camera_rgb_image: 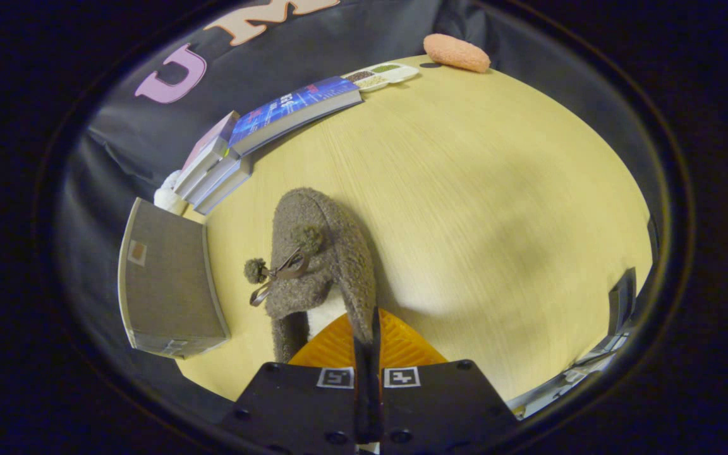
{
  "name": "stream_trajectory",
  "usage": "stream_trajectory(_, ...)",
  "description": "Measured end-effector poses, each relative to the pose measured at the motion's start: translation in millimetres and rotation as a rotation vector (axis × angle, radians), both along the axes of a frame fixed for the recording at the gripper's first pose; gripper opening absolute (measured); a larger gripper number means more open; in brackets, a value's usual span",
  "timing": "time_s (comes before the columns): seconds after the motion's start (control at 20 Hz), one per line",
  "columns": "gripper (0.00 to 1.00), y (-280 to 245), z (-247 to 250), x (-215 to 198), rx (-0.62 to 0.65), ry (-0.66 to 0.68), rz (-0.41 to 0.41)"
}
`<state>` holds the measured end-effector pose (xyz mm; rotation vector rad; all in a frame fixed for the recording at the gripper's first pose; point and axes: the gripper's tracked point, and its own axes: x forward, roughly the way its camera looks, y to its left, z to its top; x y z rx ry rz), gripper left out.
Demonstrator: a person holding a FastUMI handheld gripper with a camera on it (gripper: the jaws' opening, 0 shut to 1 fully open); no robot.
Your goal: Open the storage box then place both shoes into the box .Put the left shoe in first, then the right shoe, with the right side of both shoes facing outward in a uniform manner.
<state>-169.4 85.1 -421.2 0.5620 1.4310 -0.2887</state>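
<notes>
No text is legible: the blue book cover (297, 104) carries print too blurred to read.

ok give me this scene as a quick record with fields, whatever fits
claw: fingers closed together, pinching the collar edge of the slipper
slipper: brown, fuzzy, pom-pom ties, just ahead of the fingers
storage box: grey, lid closed, left of the slipper
books: stacked beyond the box
divided dish: past the books
orange sponge: table's far edge
table: light wood
</notes>
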Motion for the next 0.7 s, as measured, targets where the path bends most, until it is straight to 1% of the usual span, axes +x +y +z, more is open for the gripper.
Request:
stream_trajectory(0.2,0.04,28.6,29.7,39.1,0.105,-0.069,-0.103)
stream_trajectory(0.3,0.03,42.8,51.5,66.6,0.145,-0.123,-0.121)
stream_trajectory(0.45,0.03,66.6,87.7,112.3,0.182,-0.211,-0.088)
stream_trajectory(0.7,0.03,126.8,143.2,180.7,0.24,-0.355,0.036)
